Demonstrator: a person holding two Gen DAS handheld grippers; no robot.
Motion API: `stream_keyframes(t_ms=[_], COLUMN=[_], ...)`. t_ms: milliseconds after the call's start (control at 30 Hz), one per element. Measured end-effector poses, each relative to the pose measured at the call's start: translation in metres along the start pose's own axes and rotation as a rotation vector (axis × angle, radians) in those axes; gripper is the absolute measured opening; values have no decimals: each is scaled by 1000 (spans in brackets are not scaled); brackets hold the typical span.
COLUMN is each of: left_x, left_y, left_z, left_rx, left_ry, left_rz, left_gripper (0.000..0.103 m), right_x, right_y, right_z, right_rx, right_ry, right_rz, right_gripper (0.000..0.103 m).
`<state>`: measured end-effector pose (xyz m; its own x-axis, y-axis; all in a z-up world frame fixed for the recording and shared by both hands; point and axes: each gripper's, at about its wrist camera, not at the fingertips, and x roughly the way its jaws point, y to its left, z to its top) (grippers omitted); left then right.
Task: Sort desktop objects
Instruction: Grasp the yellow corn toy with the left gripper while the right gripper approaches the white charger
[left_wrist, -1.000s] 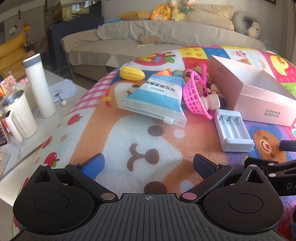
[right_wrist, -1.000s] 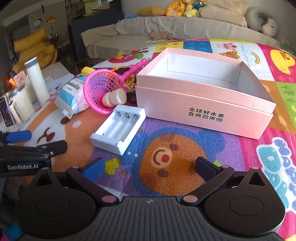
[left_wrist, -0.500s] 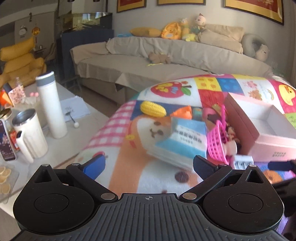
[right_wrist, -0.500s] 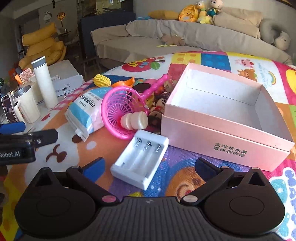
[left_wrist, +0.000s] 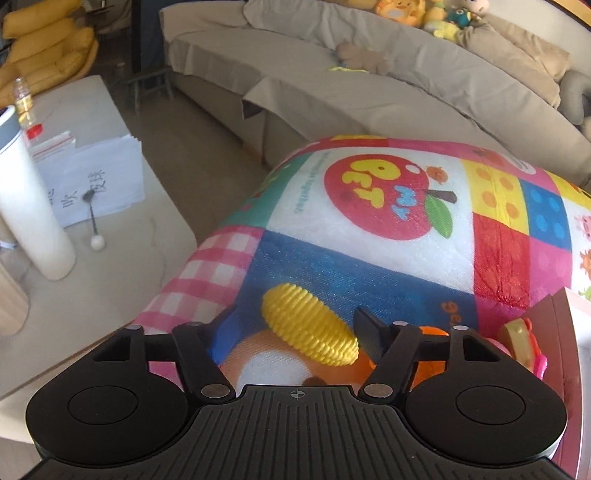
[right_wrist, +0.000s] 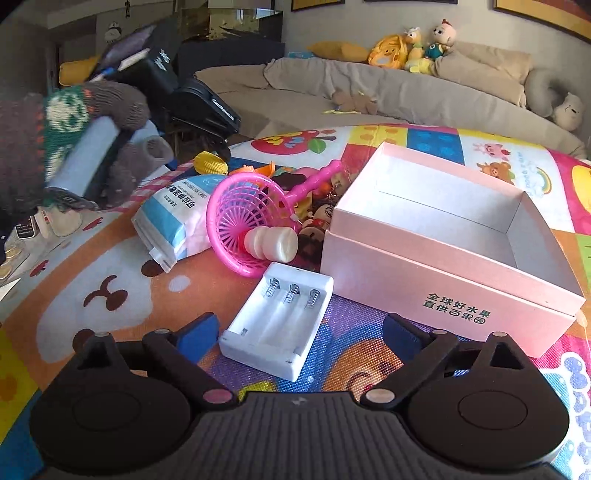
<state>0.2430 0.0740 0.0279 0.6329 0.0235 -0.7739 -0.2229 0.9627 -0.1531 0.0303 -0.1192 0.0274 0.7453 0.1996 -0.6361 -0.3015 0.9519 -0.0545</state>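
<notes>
We saw the left gripper (left_wrist: 295, 325) low over the play mat (left_wrist: 369, 266), near its far left edge, with its jaws spread wide on either side of the yellow toy corn (left_wrist: 308, 328). The corn lay between the fingers, its right end close against the right finger; we could not tell whether they touched, and nothing was clamped. An orange toy (left_wrist: 430, 363) lay just beside the corn on the right.

In the right wrist view, the right gripper (right_wrist: 295, 332) hung wide open and empty just above the mat (right_wrist: 110, 266), with the near end of the white battery holder (right_wrist: 277, 325) lying between its fingers. The holder lay close to the front wall of the open pink box (right_wrist: 443, 280). Behind the holder, the pink toy net (right_wrist: 243, 221) lay on its side with a cream-coloured spool (right_wrist: 271, 243) in its mouth. A blue-and-white packet (right_wrist: 173, 218) lay left of the net. At the far left, a gloved hand (right_wrist: 74, 147) gripped the left device's handle above the corn (right_wrist: 210, 164).
</notes>
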Motion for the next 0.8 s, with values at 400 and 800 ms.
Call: stream_keyframes(t_ms=[400, 800], left_x=[-93, -179], left_y=[15, 6], left_z=[-52, -195], left_rx=[194, 314], left_ry=[-116, 18], left_rz=[-85, -332], left_gripper=[57, 58], right_x=[11, -46], right_y=[-1, -20], right_z=[7, -33], right_rx=[24, -118], right_ry=[89, 105], right_rz=[80, 54], right_gripper=[49, 53])
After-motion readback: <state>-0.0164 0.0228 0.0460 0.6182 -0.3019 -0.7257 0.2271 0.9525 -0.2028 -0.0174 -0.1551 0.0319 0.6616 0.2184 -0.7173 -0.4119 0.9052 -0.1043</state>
